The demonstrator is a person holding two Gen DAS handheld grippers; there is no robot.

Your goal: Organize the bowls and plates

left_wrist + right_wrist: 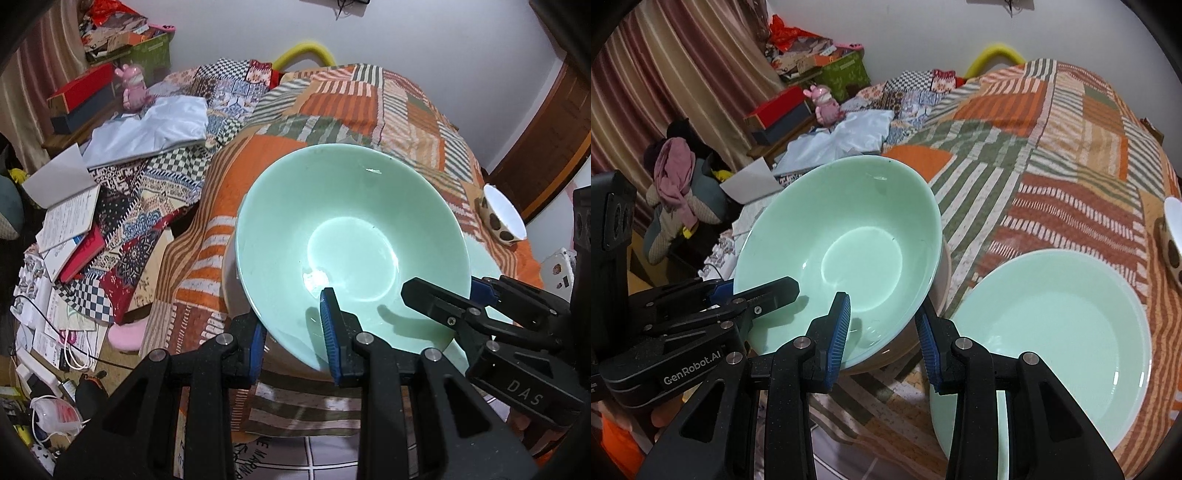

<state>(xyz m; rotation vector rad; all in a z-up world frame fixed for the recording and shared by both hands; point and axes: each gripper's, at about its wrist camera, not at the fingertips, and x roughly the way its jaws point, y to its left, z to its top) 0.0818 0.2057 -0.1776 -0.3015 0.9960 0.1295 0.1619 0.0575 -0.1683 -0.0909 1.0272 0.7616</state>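
Green bowl carried in both grippers

We hold the green bowl (351, 236) tilted above a beige dish on the quilted bed, left gripper (293, 332) and right gripper (884, 334) fingers clamped on its near rim for balance; green plate (1052, 332) just beside.

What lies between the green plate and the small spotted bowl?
Only bare patchwork cloth separates the green plate and spotted bowl, shown in the right wrist view.
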